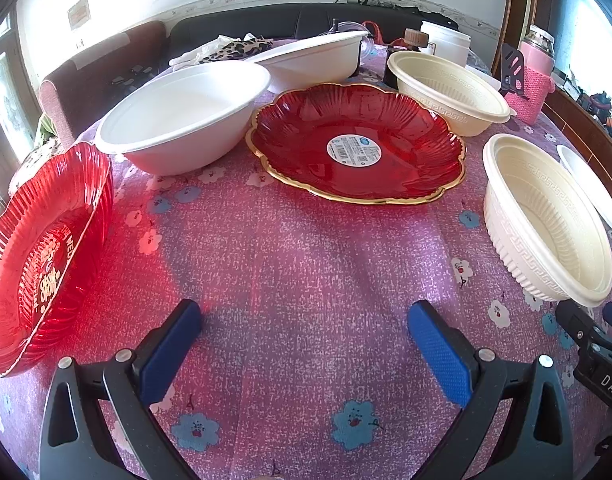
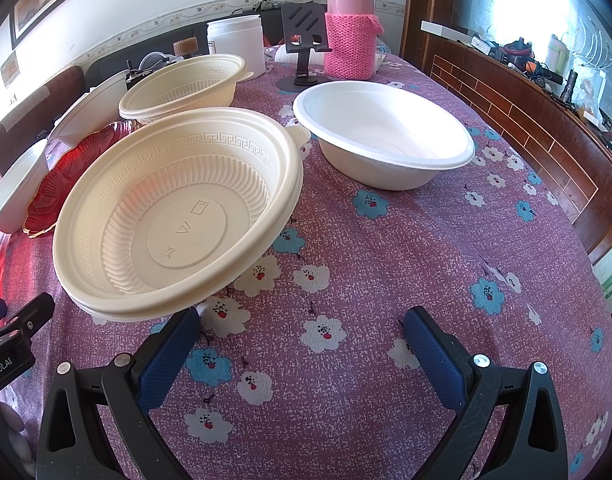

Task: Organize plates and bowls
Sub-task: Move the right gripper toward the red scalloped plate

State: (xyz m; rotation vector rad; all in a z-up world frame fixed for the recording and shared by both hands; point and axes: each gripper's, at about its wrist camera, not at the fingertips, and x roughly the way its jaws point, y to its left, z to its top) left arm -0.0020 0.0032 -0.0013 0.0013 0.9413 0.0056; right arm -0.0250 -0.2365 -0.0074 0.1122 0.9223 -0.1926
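Note:
In the left wrist view a red gold-rimmed plate [image 1: 355, 144] lies mid-table, a second red plate [image 1: 46, 256] is tilted at the left edge, two white foam bowls [image 1: 186, 116] [image 1: 313, 60] stand behind, and two cream plastic bowls [image 1: 449, 92] [image 1: 545, 216] stand to the right. My left gripper [image 1: 304, 320] is open and empty over bare cloth. In the right wrist view the near cream bowl [image 2: 178, 212] is just ahead-left, another cream bowl [image 2: 186, 84] behind it, a white foam bowl [image 2: 385, 132] to the right. My right gripper [image 2: 302, 324] is open and empty.
A pink knit-sleeved flask [image 2: 349, 28], a black phone stand [image 2: 304, 40] and a white jar [image 2: 236, 44] stand at the table's far end. A wooden cabinet [image 2: 525, 120] runs along the right. A sofa [image 1: 106, 68] is behind the table.

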